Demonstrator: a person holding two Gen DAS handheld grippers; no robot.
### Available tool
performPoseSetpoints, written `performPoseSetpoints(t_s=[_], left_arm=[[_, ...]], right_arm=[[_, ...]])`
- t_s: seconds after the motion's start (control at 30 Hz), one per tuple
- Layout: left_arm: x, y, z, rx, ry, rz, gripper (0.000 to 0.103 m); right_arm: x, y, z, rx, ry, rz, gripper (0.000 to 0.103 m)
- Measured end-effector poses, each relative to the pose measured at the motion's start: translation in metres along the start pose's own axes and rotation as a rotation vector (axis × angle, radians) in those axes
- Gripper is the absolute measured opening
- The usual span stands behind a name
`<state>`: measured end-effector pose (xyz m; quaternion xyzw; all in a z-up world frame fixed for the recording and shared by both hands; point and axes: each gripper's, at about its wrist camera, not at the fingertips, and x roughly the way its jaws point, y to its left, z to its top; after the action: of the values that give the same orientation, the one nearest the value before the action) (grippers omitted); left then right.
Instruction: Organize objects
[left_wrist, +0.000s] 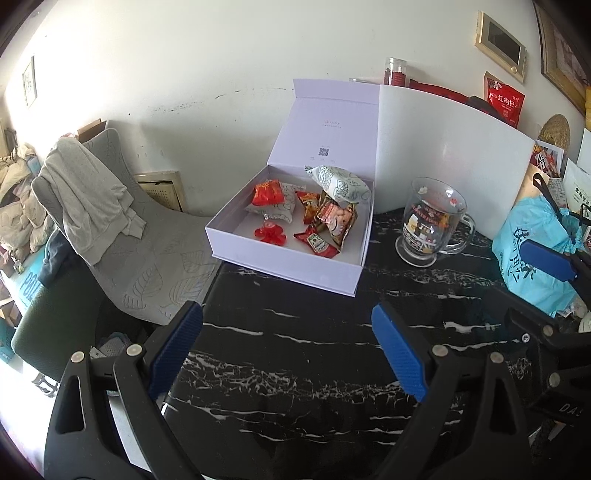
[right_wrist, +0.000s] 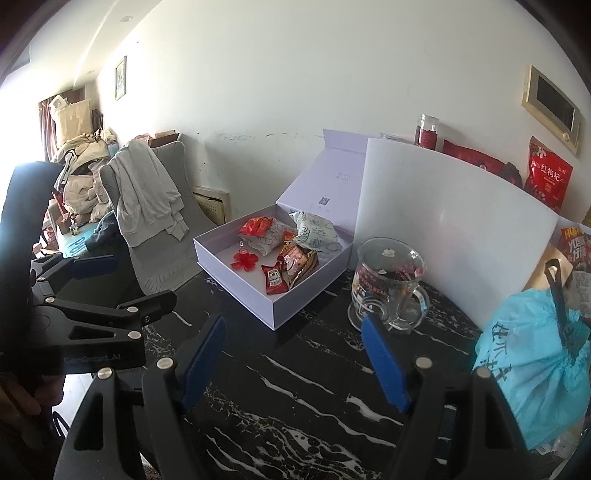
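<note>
1. Already the white box holds most of what seems to belong in it: a red snack packet, a white patterned pouch, a green-and-white leaf-print pouch, a ketchup sachet, a brown snack pack and a red flower-shaped trinket.
2. It sits at the far left corner of the black marble table, its lid hinged up and standing open.
3. Judging by this, the gathering step looks largely done; closing the lid is probably what remains, though the contents lie heaped toward the right side and the leaf-print pouch rides high, which might catch the lid.
4. Just right of the box stands a glass mug, outside it and apart from it; whether it counts as something to tidy I cannot tell.
5. Behind the mug leans a white board, and at the right edge lies a blue plastic bag.
6. Neither tool holds anything: the left gripper has its blue pads spread wide over bare tabletop, and the right gripper is likewise parted and empty, well short of the box.
7. Beyond the table's left edge, a grey chair carries a draped pale garment.
</note>
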<state>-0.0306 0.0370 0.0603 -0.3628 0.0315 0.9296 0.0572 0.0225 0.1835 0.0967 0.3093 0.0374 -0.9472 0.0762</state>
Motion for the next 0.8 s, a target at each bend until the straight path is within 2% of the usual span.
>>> performPoseSetpoints(t_s=[0.33,0.8], left_arm=[[0.003,0.001,-0.019,-0.016,0.035,0.001,0.093],[0.004,0.0,-0.027,-0.011,0.046,0.004,0.093]], right_arm=[[0.004,0.004,-0.02,0.0,0.015,0.014,0.077],[0.005,0.008,-0.027,-0.032,0.024,0.013,0.077]])
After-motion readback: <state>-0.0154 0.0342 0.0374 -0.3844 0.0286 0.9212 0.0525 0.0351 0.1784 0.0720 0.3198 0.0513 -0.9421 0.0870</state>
